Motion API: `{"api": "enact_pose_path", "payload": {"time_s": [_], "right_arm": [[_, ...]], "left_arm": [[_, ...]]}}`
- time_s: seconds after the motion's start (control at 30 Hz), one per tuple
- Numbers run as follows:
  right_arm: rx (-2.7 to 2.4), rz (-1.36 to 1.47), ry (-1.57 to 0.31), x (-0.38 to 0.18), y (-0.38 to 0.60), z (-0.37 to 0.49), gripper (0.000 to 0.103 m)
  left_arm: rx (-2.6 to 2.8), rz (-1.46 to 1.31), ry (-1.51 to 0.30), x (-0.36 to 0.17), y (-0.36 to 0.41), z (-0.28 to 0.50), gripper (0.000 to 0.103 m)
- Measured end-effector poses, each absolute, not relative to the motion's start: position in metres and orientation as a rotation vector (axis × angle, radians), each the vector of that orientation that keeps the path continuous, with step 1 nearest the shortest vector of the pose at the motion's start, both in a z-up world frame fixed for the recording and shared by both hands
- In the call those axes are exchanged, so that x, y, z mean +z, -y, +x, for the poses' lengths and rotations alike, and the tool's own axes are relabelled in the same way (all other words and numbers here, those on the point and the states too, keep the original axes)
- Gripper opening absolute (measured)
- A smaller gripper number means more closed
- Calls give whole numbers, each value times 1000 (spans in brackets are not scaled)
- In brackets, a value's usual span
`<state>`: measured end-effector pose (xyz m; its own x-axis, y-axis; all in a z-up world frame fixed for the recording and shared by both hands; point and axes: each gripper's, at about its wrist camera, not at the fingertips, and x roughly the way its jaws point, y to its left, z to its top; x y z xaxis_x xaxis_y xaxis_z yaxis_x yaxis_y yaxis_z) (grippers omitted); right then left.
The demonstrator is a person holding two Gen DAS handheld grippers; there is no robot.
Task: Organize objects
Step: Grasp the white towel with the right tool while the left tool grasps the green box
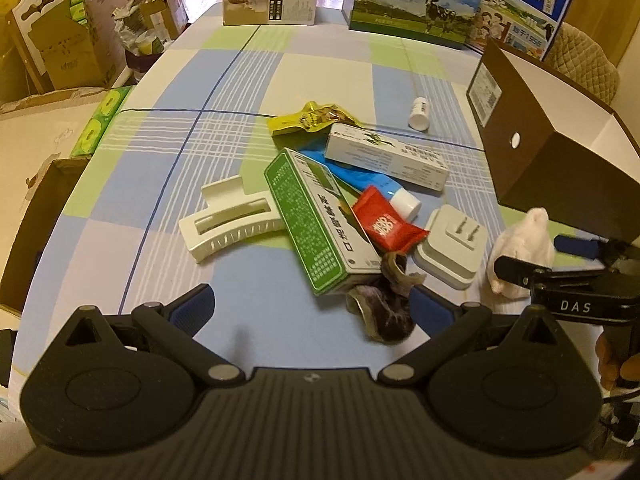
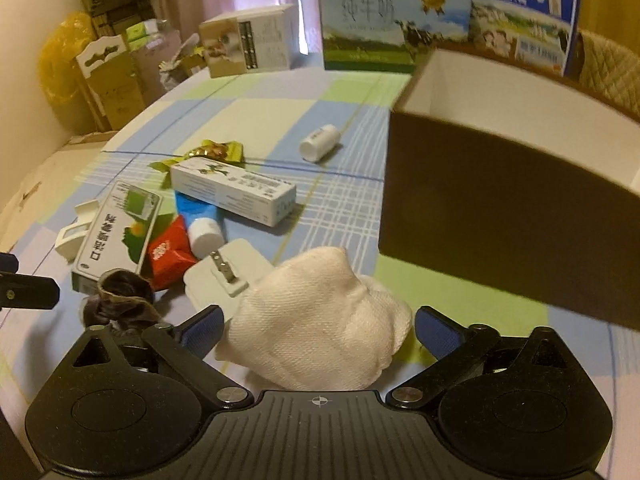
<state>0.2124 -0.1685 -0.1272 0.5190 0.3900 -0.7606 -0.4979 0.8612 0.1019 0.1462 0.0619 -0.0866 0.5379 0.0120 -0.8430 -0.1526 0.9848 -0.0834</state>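
A pile lies on the checked tablecloth: a green box, a white hair claw, a red packet, a blue tube, a long white box, a yellow snack packet, a white plug adapter and a dark scrunchie. My left gripper is open, and the scrunchie lies by its right finger. My right gripper is open around a white cloth resting on the table. An open brown box stands just right of the cloth.
A small white bottle lies alone beyond the pile. Milk cartons and a beige carton stand along the far edge. Cardboard boxes crowd the floor left of the table. A hand shows at the right.
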Motion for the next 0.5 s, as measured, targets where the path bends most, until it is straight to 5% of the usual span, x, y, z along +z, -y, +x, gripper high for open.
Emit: {"api": "enact_pose_path", "payload": {"time_s": [0.23,0.5], "right_arm": [[569,-133,-870,-131,179,213,53],[422,-41,-876,-122,211,224,47]], "left_arm": [[107,-199,-1005,-94,-73,155,101],[101,-272,-1035,-105,-81,171,95]]}}
